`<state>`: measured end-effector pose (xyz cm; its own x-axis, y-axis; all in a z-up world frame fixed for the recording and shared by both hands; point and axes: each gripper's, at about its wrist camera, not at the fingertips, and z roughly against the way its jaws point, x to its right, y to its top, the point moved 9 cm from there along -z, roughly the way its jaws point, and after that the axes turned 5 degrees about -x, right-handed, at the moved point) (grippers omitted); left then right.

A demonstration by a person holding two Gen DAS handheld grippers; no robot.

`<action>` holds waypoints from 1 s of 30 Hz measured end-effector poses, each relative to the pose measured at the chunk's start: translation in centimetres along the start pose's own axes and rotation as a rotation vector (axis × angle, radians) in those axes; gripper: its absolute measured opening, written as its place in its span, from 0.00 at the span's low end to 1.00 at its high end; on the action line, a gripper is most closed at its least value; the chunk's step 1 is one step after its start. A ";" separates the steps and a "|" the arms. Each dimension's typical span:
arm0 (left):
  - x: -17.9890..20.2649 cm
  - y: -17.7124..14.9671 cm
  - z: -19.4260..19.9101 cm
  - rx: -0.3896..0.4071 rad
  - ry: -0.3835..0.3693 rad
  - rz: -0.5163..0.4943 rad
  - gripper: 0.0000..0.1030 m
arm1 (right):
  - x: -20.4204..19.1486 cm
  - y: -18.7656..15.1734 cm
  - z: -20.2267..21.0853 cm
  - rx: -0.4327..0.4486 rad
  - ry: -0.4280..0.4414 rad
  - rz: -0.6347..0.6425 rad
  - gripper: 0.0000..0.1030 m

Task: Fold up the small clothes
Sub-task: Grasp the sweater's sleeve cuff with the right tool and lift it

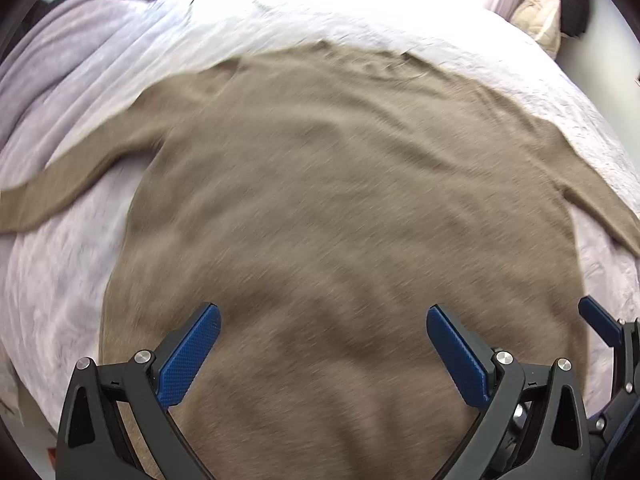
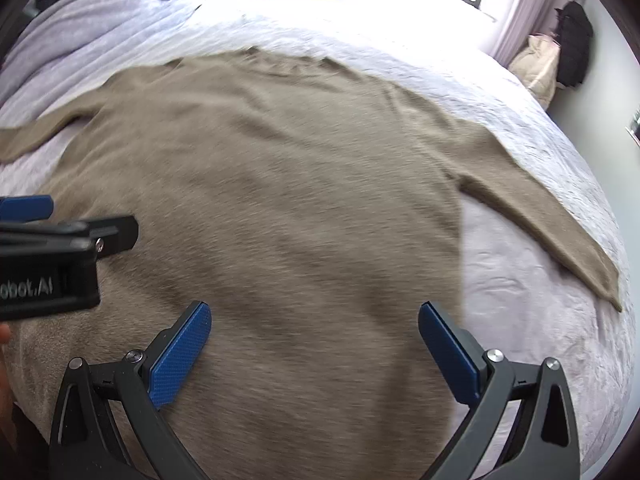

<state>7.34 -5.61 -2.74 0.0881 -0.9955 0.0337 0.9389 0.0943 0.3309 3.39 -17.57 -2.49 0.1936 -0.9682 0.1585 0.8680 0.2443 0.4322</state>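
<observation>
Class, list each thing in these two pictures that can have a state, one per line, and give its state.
Sweater: spread flat on the bed, unfolded, both sleeves out to the sides.
Left claw: open, empty, over the sweater's lower part.
Right claw: open, empty, over the sweater's lower part.
Bed cover: spread over the bed, wrinkled.
Blanket: bunched at the far left.

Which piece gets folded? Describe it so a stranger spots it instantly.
Start at the bed with its pale lilac cover. Spread flat across it lies the sweater, both long sleeves out sideways. It is the only tan knit there; everything around it is lilac or white.
</observation>
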 end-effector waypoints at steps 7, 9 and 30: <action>5.8 4.1 1.2 0.048 -0.007 -0.103 1.00 | 6.8 1.5 0.7 0.028 -0.063 -0.089 1.00; 7.9 5.4 1.0 0.056 -0.012 -0.129 1.00 | 9.0 2.0 0.6 0.032 -0.079 -0.114 1.00; 19.5 13.5 -6.9 -0.007 -0.008 -0.137 1.00 | 41.5 -2.4 -5.7 0.068 -0.030 -0.881 0.88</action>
<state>24.00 -23.80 -4.17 -0.0437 -0.9990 -0.0042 0.9443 -0.0427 0.3264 11.93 -58.68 -2.04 -0.5455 -0.8047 -0.2343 0.6671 -0.5861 0.4599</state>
